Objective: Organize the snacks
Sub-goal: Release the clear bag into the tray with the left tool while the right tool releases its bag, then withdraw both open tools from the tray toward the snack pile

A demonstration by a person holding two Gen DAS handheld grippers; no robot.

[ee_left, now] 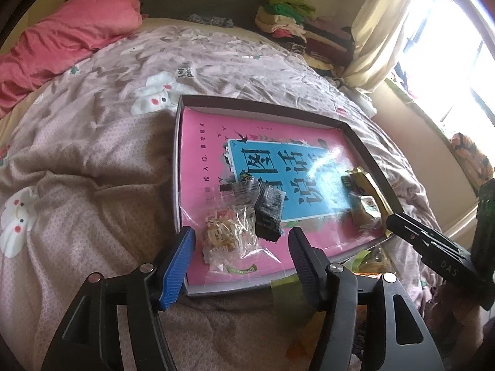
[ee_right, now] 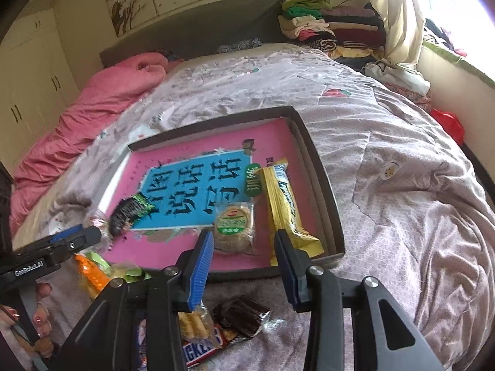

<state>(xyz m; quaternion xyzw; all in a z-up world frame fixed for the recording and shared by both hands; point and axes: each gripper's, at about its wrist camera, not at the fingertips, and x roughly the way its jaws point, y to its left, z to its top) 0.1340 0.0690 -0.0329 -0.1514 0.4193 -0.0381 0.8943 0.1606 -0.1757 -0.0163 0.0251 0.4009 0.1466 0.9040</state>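
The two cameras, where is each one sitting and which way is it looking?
Left wrist: on the left gripper, looking down its open blue-padded fingers at the clear-wrapped snack in the shallow dark cardboard box; the right gripper shows at the right edge.
Right wrist: on the right gripper, looking at the long yellow wrapper; the person's hand shows.
Both share the box, its pink book and the bed.

The Snickers bar [ee_right: 202, 351] lies half hidden under the right gripper [ee_right: 244, 253].

Black claws [ee_left: 241, 266] [ee_right: 244, 266] with ribbed blue pads, silver screws, white lettering.
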